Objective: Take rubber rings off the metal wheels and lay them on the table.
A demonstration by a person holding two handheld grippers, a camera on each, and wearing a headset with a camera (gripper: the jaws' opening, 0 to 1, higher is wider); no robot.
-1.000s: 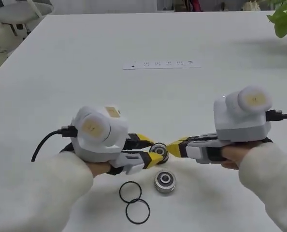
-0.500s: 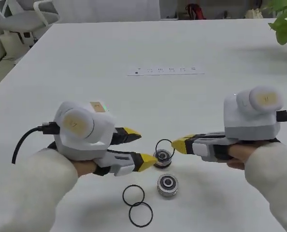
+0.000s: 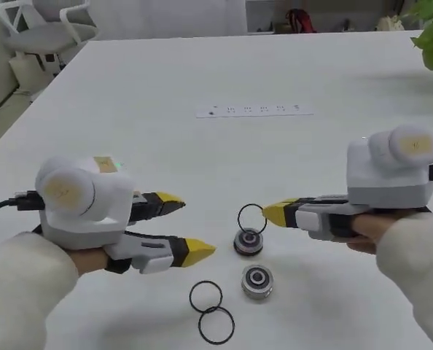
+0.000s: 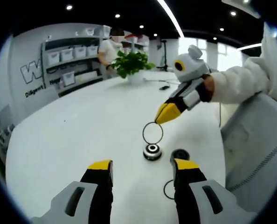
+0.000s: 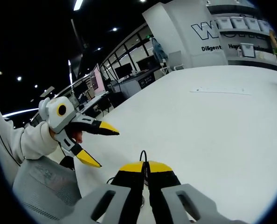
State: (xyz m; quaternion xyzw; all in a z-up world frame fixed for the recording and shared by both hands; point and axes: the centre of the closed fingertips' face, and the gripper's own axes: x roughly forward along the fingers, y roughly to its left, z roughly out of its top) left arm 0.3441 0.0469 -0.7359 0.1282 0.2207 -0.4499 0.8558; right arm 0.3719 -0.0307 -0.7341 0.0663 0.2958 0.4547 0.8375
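Yellow-tipped, the right gripper (image 3: 269,213) is clamped on one rubber ring (image 3: 238,218), dangling it just above a metal wheel (image 3: 248,241) at 6 o'clock, probably to carry it clear. The left gripper (image 3: 198,227) stands agape at 9 o'clock, out of the way. Counted: three rings, two loose (image 3: 190,297) (image 3: 200,325) on the table (image 3: 202,146) at 7 o'clock; two wheels, the second (image 3: 257,281) nearer.
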